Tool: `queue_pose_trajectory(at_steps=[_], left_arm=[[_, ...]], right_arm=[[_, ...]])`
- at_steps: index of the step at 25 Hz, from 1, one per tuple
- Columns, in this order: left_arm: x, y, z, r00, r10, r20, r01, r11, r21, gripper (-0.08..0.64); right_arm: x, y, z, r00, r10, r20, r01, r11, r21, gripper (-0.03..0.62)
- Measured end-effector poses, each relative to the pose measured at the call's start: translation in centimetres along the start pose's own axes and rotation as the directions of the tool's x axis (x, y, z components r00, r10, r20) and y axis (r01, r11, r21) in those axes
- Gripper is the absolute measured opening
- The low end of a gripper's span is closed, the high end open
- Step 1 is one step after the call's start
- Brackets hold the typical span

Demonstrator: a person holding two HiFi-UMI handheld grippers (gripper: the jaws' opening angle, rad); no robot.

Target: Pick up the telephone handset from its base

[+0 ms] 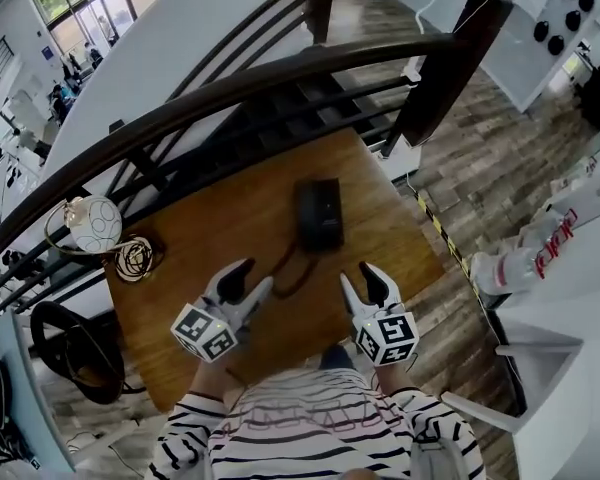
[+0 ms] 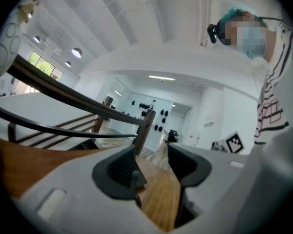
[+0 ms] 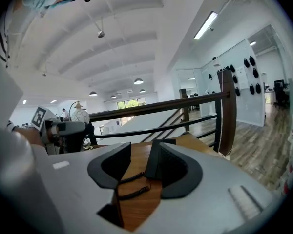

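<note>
Striped sleeves [image 1: 310, 423] fill the near edge of the head view, and just beyond them the person holds the two grippers low over a wooden table [image 1: 220, 218], each with its marker cube towards the body.

The black telephone [image 1: 319, 213] lies flat on the table ahead of both grippers, and the handset rests on the base. It sits in line with the gap between the two grippers, a little nearer the right gripper [image 1: 362, 276] than the left gripper [image 1: 252, 278], and touches neither. Its curly cord [image 1: 288, 273] runs back from the phone across the wood to a spot between the grippers, closer to the left one.

In the right gripper view the right gripper [image 3: 140, 150] stands with its jaws wide apart, pressing on nothing. The telephone [image 3: 153, 161] shows beyond the jaws, close to the right-hand pad, with loops of cord [image 3: 131, 179] on the table nearer the jaws.

In the left gripper view the left gripper [image 2: 151, 152] also stands wide, and only bare table [image 2: 161, 199] shows clearly between the pads.

Left of the left gripper, a white round lamp [image 1: 95, 223] and a coil of wire [image 1: 135, 258] sit at the table's edge. A dark curved railing [image 1: 230, 88] runs past the far side of the table, beyond the telephone.
</note>
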State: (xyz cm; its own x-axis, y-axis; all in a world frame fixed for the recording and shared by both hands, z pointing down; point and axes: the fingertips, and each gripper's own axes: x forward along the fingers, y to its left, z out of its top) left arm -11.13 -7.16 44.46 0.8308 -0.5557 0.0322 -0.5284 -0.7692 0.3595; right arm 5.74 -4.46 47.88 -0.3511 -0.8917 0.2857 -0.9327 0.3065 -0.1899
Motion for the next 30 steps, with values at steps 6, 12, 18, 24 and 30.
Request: queue_pose_trajectory(at_steps=[6,12,18,24,30], left_arm=[[3.7,0.5,3.7,0.999,0.016,0.050,-0.018,0.999,0.043,0.209],[7.5,0.4,7.3,0.998,-0.019,0.058,0.013,0.995,0.101,0.209],[11.5,0.1,7.4,0.997,-0.062,-0.047,0.068,0.987,0.142,0.209],[14.9,2.9,4.9,0.992,-0.053,-0.116,0.065,0.993,0.100,0.210],[17.4,6.6,-0.1,0.982,-0.005,-0.191,0.009,1.000,0.016,0.212]], right_arm=[[2.4,-3.0,1.4,0.997,0.071,0.002,-0.071,0.997,-0.021,0.176],[3.8,-4.9,1.9,0.994,0.113,0.000,-0.113,0.993,-0.036,0.176],[4.3,-6.3,2.0,0.992,0.126,0.001,-0.126,0.990,-0.064,0.184],[5.9,-7.5,1.7,0.991,0.136,-0.012,-0.136,0.986,-0.098,0.195],[8.1,-9.1,0.1,0.986,0.164,-0.040,-0.168,0.976,-0.138,0.195]])
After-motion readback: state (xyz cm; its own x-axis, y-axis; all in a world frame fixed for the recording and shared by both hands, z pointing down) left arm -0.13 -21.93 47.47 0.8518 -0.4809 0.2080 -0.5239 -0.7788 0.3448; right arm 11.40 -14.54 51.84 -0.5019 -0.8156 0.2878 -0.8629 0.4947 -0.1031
